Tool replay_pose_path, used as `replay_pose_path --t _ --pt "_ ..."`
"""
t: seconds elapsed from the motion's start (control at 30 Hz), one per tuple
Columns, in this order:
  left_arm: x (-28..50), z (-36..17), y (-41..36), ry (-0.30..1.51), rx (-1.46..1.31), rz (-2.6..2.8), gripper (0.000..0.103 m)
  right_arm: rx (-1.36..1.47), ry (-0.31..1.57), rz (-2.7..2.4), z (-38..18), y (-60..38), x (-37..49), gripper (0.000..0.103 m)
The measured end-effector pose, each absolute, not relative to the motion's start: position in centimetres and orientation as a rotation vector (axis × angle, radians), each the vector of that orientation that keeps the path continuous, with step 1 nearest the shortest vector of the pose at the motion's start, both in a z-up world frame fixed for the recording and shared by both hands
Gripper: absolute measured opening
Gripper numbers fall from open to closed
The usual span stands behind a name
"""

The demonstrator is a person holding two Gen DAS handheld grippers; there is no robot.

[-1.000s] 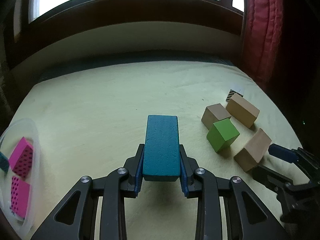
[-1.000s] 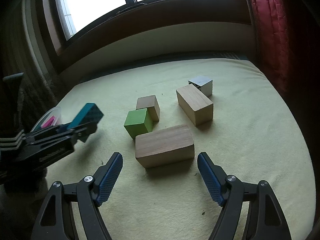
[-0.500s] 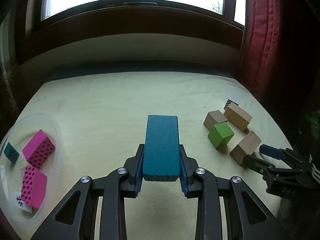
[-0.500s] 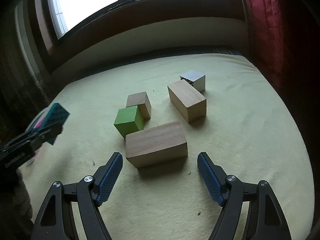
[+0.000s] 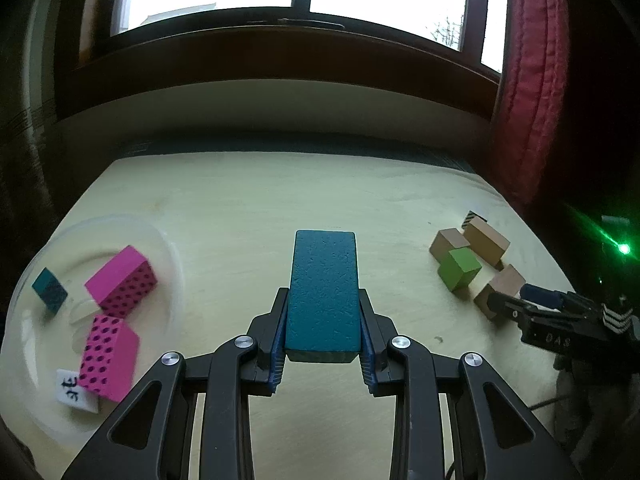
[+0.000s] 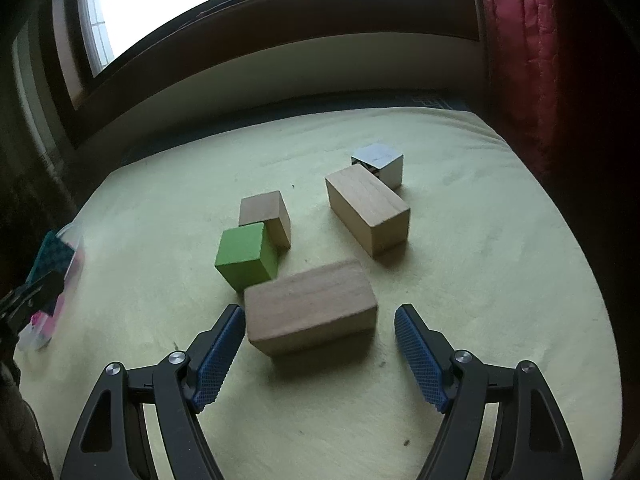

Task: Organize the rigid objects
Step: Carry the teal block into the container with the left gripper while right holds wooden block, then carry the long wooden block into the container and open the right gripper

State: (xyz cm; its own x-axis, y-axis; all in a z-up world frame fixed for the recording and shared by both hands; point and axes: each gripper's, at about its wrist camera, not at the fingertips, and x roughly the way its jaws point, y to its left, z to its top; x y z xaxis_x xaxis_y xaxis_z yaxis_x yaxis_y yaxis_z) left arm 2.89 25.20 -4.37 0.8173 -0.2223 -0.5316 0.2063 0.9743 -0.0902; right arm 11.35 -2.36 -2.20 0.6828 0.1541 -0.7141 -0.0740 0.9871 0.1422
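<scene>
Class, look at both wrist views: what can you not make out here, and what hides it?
- White tag in the clear bowl, left wrist view: print too small.
- Bowl's contents, right wrist view: blurred, cut by the left gripper.
- Striped cube, left wrist view: mostly behind the tan block.

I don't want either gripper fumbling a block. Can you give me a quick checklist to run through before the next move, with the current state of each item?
1. Left gripper has a firm hold on the teal block: ok, both pads press its long sides.
2. Clear container has room for it: ok, two pink dotted blocks and a small teal cube leave bare floor.
3. Left gripper is over the container: not ok, the container lies off to its left.
4. Right gripper is open: ok.
5. Nearest wooden block sits between the right fingers: cannot tell, only its near end looks level with the tips.
6. Green cube clear of that grasp: not ok, it sits beside the left fingertip.
</scene>
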Motion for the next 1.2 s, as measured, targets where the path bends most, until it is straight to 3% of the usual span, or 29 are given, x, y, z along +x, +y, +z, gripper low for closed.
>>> replay_pose_path --t 0.2,0.87,1.0,1.2 --pt "2.4 -4.2 27.0 0.557 -0.048 -0.205 0.031 0.086 0.82 0.097 -2.5 -2.2 11.6 0.069" --pt "2.2 -3.8 37.5 0.516 -0.148 0.006 0.032 0.146 0.713 0.102 0.7 0.6 6.1 0.069" --pt "1.7 -3.3 39.3 0.486 -0.17 0.052 0.057 0.13 0.686 0.159 2.1 3.1 5.4 0.069" --pt "0.9 -2.2 42.3 0.44 -0.193 0.119 0.061 0.092 0.667 0.278 3.3 7.7 5.0 0.069"
